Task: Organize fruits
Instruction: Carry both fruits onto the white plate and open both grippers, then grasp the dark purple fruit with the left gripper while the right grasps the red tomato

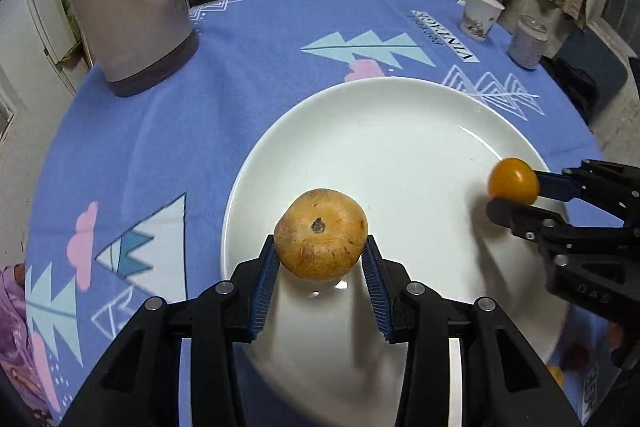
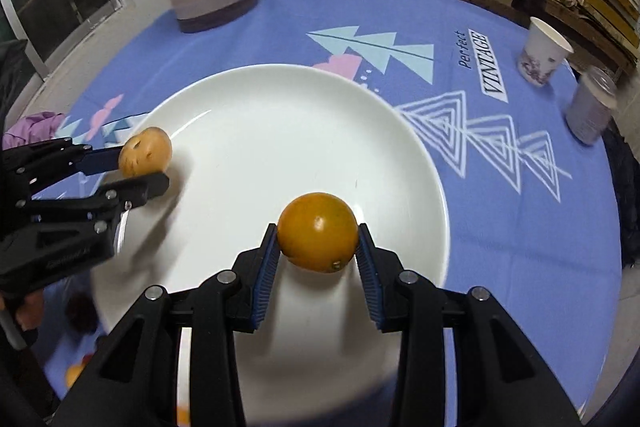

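My left gripper is shut on a brown, speckled round fruit and holds it over the near left part of a large white plate. My right gripper is shut on a smooth orange fruit over the plate. In the left wrist view the right gripper comes in from the right with the orange fruit. In the right wrist view the left gripper comes in from the left with the brown fruit.
The plate lies on a blue patterned tablecloth. A tall beige jug stands at the far left. A paper cup and a can stand at the far right. Blurred small fruits lie near the plate's front edge.
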